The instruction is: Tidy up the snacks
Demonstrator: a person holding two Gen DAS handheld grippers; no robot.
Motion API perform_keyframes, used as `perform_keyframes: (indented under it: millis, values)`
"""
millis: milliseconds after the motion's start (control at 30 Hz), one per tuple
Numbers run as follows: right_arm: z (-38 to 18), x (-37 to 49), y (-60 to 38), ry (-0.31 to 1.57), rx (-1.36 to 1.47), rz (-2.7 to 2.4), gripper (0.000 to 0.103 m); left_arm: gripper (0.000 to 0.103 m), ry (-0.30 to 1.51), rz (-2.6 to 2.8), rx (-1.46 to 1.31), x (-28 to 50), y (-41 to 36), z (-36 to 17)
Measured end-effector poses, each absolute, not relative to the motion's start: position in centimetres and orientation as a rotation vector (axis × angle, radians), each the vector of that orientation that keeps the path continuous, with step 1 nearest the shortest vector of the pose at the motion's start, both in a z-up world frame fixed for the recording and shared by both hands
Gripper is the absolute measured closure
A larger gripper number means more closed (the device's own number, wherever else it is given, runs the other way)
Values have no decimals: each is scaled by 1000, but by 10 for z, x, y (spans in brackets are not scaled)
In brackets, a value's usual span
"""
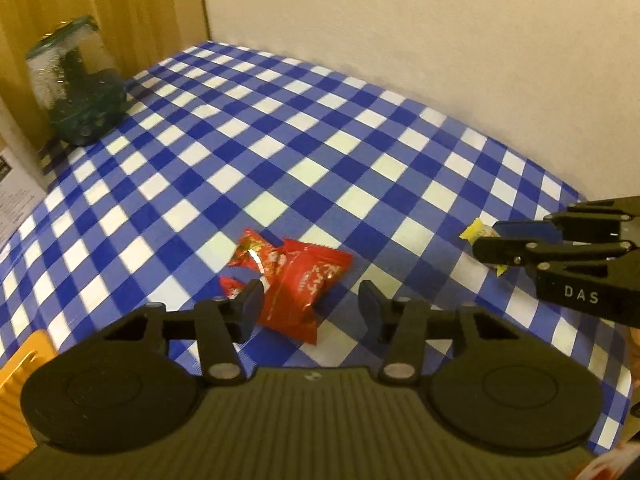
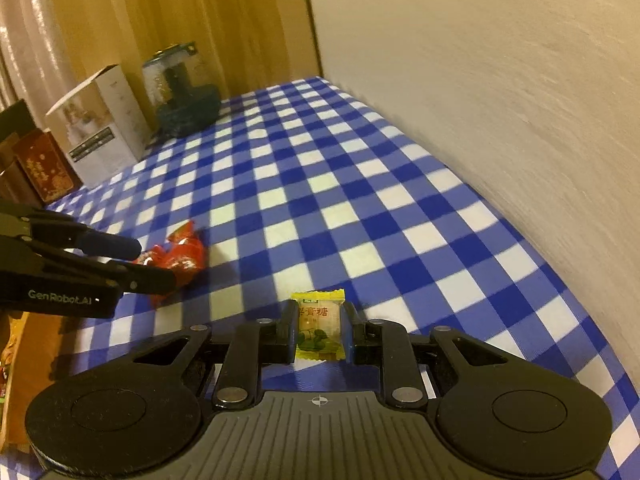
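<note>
Gripping a small yellow-wrapped candy (image 2: 320, 326) just above the checked desk (image 2: 360, 184), the right tool (image 2: 318, 330) could drop it if loosened, while the left tool (image 1: 310, 304) gapes over red foil snack packets (image 1: 296, 280).
</note>
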State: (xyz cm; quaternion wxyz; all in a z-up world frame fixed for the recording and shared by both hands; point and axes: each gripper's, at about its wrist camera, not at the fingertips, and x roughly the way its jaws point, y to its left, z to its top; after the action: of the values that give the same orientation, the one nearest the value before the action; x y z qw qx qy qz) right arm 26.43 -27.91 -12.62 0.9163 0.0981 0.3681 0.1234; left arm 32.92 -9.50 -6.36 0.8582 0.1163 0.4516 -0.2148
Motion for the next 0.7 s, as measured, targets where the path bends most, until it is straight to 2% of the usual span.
perform_keyframes:
  millis: [200,433,700]
  values:
    - [-129,266,-281,764,218,246,81,57,982,-430,264,346,-104,-77]
    - [-130,267,-283,769,241,233,81,68,1018,-401,272,353,-107,-84]
    - [-129,266,-282,773,252,237,81,69,1044,-446,235,335,-116,-80]
